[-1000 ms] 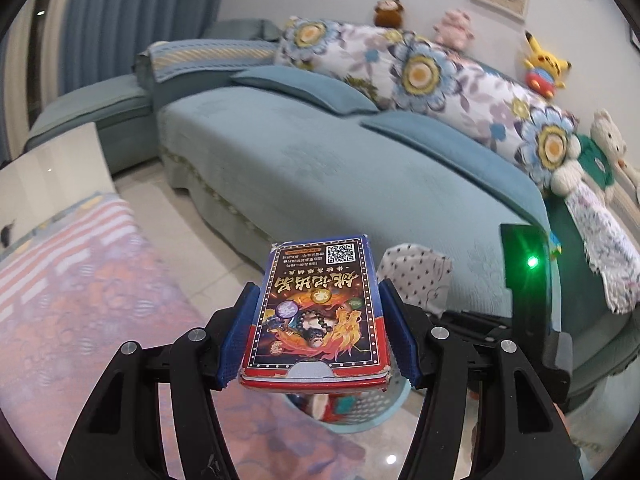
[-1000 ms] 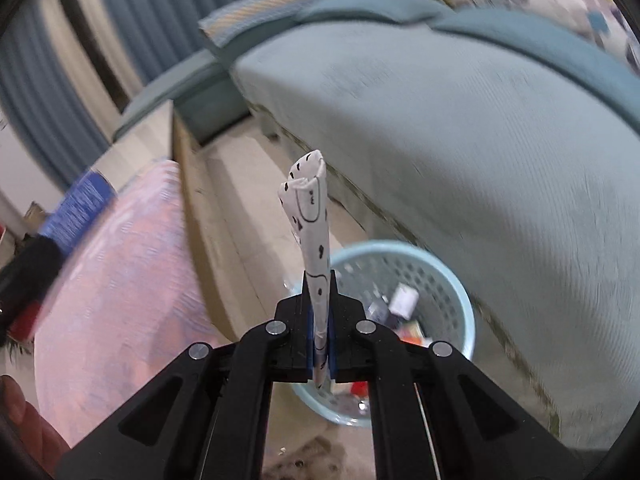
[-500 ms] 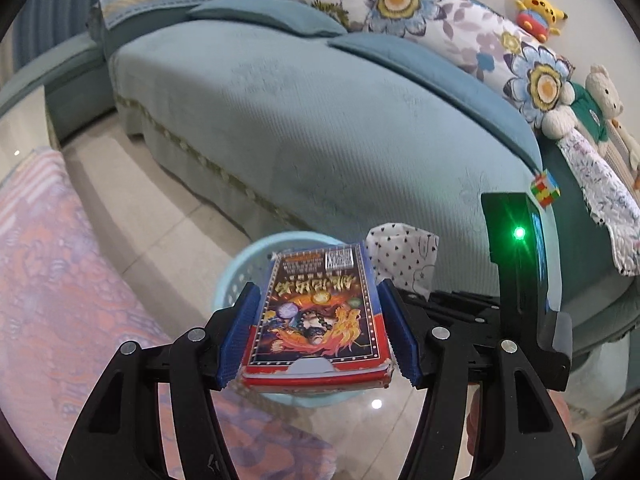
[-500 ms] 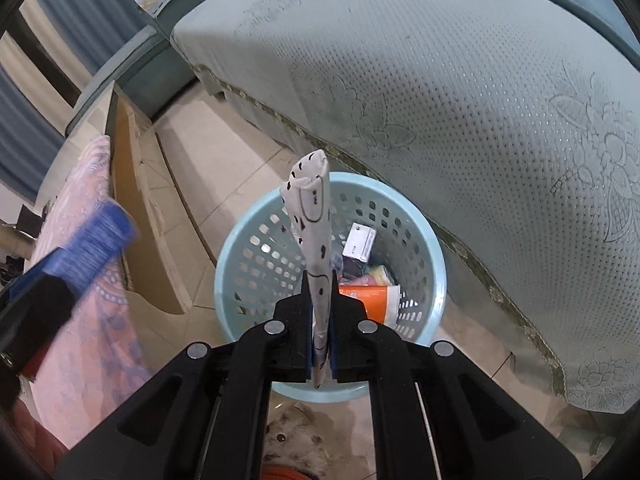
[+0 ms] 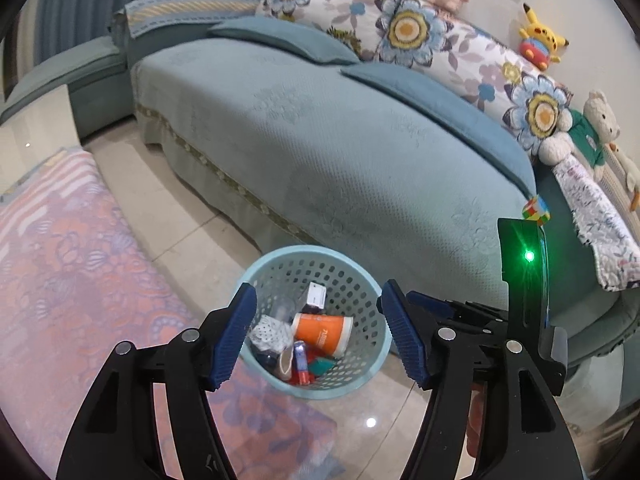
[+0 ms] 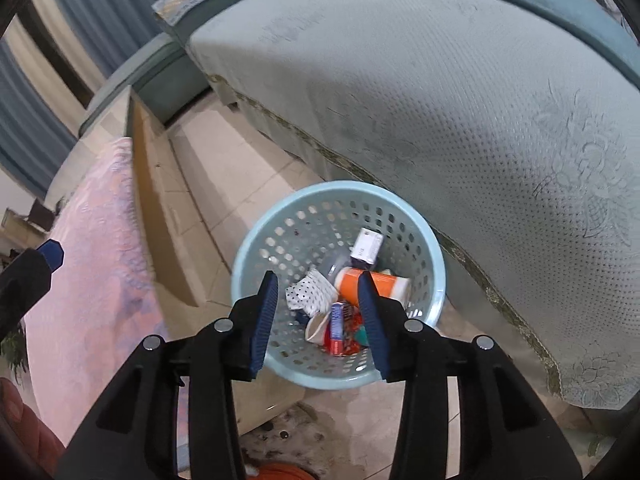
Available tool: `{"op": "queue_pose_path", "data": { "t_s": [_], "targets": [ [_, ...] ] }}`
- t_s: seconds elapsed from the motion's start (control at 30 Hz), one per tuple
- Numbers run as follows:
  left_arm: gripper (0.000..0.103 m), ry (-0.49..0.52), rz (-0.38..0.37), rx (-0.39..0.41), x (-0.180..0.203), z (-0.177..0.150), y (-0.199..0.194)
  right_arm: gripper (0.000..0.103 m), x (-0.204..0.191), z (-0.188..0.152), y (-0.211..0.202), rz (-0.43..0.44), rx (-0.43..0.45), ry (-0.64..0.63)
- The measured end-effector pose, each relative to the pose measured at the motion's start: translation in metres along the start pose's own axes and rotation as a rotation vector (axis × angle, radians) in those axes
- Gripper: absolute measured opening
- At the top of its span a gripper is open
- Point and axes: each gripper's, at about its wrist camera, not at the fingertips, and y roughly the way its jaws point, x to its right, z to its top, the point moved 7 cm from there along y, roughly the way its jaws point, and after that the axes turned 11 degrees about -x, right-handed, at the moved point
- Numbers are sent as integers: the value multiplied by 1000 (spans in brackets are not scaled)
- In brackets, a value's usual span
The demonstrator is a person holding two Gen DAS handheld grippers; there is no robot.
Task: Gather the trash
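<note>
left wrist view: left hand-held gripper (image 5: 314, 330) jaws spread wide, nothing between the blue pads (image 5: 234, 334).
basket: light blue perforated basket (image 5: 372, 364) on the tiled floor (image 5: 200, 248), just beside the front edge of the teal sofa (image 5: 340, 152), directly under the gripper.
contents: orange paper cup (image 5: 322, 330) on its side, polka-dot crumpled paper (image 5: 272, 334), small white box (image 5: 317, 295), red card box (image 5: 301, 364) on edge near the bottom.
surroundings: patterned pink rug (image 5: 72, 280) left of the basket; plush toys along the sofa back; right unit's body with green LED (image 5: 529, 256) at right.
right wrist view: right hand-held gripper (image 6: 319, 316) jaws apart, moderately wide, empty.
basket: same basket (image 6: 434, 248) below the fingers, against the sofa skirt (image 6: 400, 120).
contents: polka-dot paper (image 6: 310, 292), orange cup (image 6: 390, 282), white box (image 6: 367, 249), red box (image 6: 340, 330).
left edge: blue pad tip of the left gripper (image 6: 52, 252) over the rug (image 6: 92, 264).
</note>
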Motion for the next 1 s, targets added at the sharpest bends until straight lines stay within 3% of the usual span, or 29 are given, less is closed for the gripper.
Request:
{"op": "queue_pose_path", "data": {
  "t_s": [0.17, 0.3, 0.47, 0.67, 0.77, 0.8, 0.83, 0.9, 1.0],
  "targets": [
    [71, -34, 11, 107, 3, -11, -58, 38, -38, -10, -53, 55, 114, -68],
    [75, -74, 13, 171, 8, -26, -104, 38, -64, -23, -94, 38, 225, -122],
    [78, -104, 126, 297, 4, -42, -154, 40, -88, -40, -134, -32, 335, -147],
    [82, -124, 199, 378, 3, -54, -180, 40, -95, -48, -172, -73, 444, -154],
    [85, -119, 274, 441, 4, -62, -191, 40, -97, -57, -189, -74, 524, -163],
    [85, -125, 299, 455, 3, -65, -193, 42, -97, -62, -194, -73, 551, -164],
    [85, -150, 354, 481, 0, -70, -196, 48, -97, -67, -199, -75, 583, -162],
    [86, -174, 387, 520, 0, -78, -199, 62, -98, -74, -206, -88, 627, -153],
    [86, -180, 412, 529, -3, -90, -195, 65, -97, -82, -210, -104, 670, -132]
  ]
}}
